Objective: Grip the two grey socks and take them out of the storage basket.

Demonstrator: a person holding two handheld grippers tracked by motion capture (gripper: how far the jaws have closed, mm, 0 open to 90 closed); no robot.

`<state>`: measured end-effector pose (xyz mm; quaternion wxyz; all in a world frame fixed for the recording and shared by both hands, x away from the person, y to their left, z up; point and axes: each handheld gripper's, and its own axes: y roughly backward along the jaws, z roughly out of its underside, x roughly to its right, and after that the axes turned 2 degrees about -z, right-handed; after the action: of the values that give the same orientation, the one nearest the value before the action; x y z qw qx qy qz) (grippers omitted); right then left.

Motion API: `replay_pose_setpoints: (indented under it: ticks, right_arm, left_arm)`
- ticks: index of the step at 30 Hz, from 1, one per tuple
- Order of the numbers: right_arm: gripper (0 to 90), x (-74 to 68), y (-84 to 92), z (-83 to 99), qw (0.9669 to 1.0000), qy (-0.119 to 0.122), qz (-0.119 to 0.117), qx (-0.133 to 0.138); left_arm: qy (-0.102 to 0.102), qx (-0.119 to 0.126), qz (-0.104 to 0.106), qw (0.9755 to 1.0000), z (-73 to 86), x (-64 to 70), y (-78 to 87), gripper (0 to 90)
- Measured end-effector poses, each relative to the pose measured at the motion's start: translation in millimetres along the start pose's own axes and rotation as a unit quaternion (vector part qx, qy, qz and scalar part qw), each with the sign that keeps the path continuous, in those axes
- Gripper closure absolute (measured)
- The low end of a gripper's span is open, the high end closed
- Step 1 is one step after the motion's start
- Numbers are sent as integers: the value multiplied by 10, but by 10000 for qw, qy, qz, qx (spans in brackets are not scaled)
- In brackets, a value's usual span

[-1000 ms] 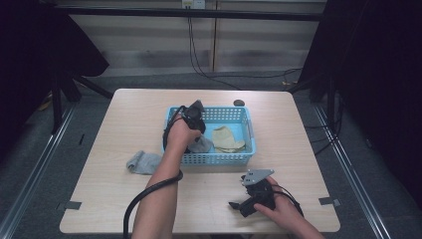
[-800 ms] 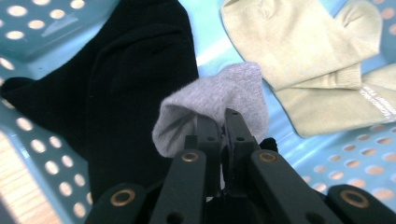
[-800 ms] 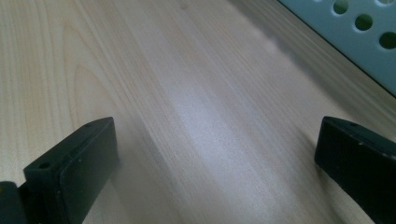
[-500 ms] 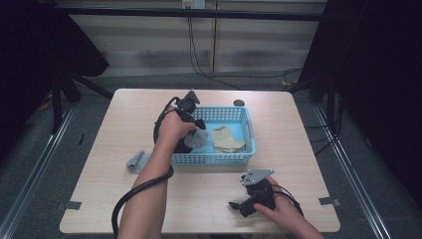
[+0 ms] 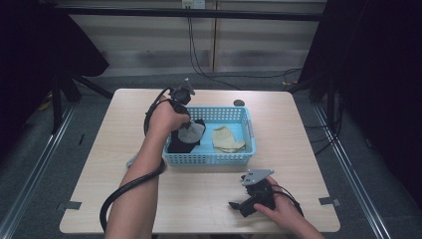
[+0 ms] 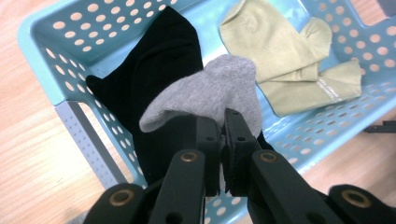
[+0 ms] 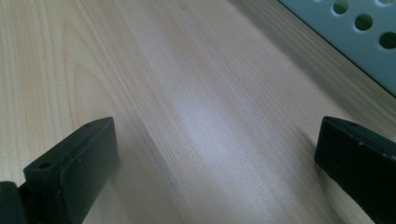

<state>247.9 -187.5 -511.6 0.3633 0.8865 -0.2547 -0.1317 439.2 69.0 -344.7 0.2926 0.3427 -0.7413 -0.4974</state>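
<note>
- Table [image 5: 209,199]: light wood top; carries the basket near its centre and the right gripper near its front edge
- Basket [image 5: 209,158]: light blue plastic with perforated walls, upright on the table; its near wall [image 7: 359,32] appears at the upper right of the right gripper view
- Black sock [image 6: 154,70]: lies in the left part of the basket, partly draped against the left wall
- Beige sock [image 6: 289,60]: lies folded flat in the right part of the basket, apart from the black sock
- Grey sock [image 6: 210,98]: hangs above the black sock, over the left part of the basket, held by its lower edge
- Left gripper [image 6: 223,140]: held over the basket; jaws pressed together, pinching the grey sock
- Right gripper [image 5: 251,196]: rests low on the table in front of the basket, well apart from the left gripper; jaws spread wide with bare wood between them
- Small dark round object [image 5: 239,103]: sits on the table just behind the basket; identity cannot be determined
</note>
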Motion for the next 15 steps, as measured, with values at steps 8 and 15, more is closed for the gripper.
replay_pose_setpoints:
  ticks: [8, 15]
  right_arm:
    - [0, -2, 1, 1, 10000, -12, -19, -19]
    - [0, -3, 1, 0, 10000, -13, -19, -20]
  left_arm:
    - [-3, -204, 60, 9998, 21, -39, 151, 857]
    - [73, -115, 39, 9999, 86, -121, 305, 858]
